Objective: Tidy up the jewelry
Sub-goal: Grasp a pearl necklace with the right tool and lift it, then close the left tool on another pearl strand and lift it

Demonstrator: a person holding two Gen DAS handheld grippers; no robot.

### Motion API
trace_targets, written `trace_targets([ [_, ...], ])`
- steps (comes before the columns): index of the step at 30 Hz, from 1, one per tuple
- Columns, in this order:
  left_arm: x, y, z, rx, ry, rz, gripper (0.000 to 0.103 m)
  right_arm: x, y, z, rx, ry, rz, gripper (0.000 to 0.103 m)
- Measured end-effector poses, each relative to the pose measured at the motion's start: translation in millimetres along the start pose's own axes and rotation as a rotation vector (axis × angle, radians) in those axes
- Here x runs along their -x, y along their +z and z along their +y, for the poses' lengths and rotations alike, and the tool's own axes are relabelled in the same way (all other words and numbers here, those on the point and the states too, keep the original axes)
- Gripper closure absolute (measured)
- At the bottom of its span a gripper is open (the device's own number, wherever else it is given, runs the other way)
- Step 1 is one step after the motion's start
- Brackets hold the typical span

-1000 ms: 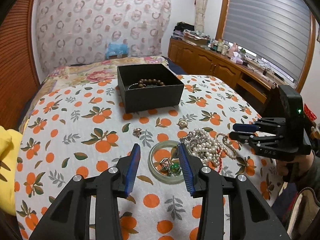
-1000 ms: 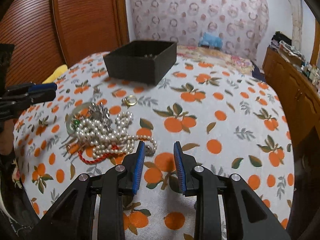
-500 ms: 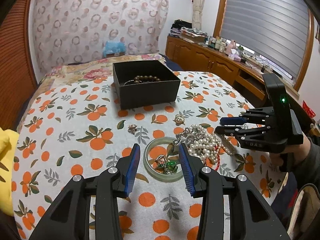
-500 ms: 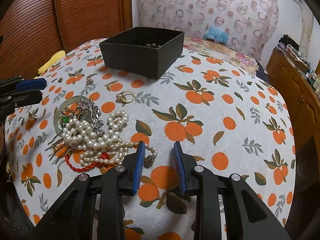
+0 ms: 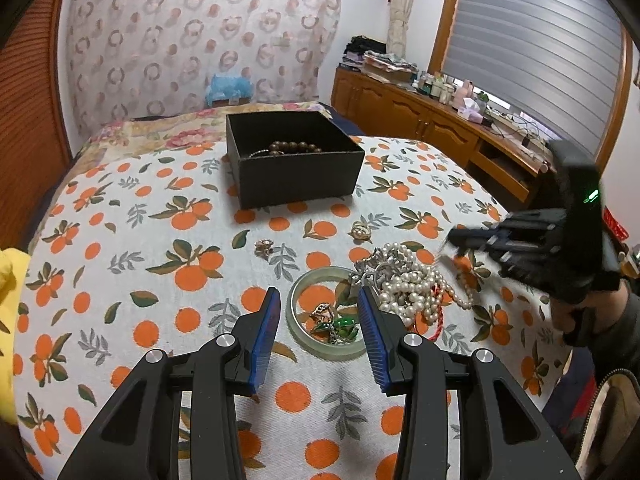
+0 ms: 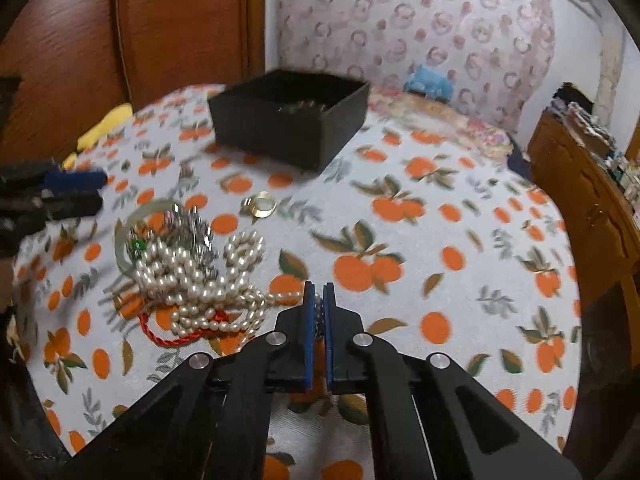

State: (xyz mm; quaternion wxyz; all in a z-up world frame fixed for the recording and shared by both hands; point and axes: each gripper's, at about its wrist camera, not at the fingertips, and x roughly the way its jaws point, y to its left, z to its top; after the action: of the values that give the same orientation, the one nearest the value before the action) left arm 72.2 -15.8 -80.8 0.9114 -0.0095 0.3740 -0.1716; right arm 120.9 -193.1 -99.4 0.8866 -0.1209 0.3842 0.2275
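Observation:
A heap of pearl strands with a red cord lies on the orange-print cloth; it also shows in the left wrist view. My right gripper is shut on the end of a pearl strand at the heap's near edge. My left gripper is open, hovering over a pale green bangle that rings a green pendant and small gold pieces. A black open box at the back holds a brown bead bracelet.
A gold ring and a small brooch lie loose between box and heap. Another gold piece lies near the pearls. A wooden cabinet runs along the right. A yellow cloth lies at the left edge.
My right gripper moved toward the pearl heap and closed on the strand's end. My left gripper stayed open over the bangle, drifting slightly.

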Motion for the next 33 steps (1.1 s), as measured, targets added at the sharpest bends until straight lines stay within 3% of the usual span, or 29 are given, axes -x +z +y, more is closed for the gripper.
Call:
trace_targets([
  [7, -6.4, 0.5, -5.0, -0.011, -0.012, 0.017, 0.065, 62.5, 23.4, -16.0, -0.029, -0.041, -0.165, 0.098],
  [18, -16.3, 6.1, -12.4, -0.036, -0.014, 0.033, 0.065, 120.9, 46.3, -41.5, -0.062, -0.151, -0.318, 0.098],
  [24, -32.3, 15.2, -17.9, -0.047, -0.048, 0.056, 0.058, 123.0, 49.3, -45.3, -0.053, -0.148, -0.318, 0.098],
  [29, -40.4, 18.1, -22.5, -0.058, -0.051, 0.068, 0.058, 114.5, 45.1, -43.4, -0.063, -0.137, -0.303, 0.098],
  [33, -35.2, 14.4, -32.9, -0.079, -0.098, 0.064, 0.059, 103.2, 41.3, -39.8, -0.063, -0.118, -0.280, 0.098],
])
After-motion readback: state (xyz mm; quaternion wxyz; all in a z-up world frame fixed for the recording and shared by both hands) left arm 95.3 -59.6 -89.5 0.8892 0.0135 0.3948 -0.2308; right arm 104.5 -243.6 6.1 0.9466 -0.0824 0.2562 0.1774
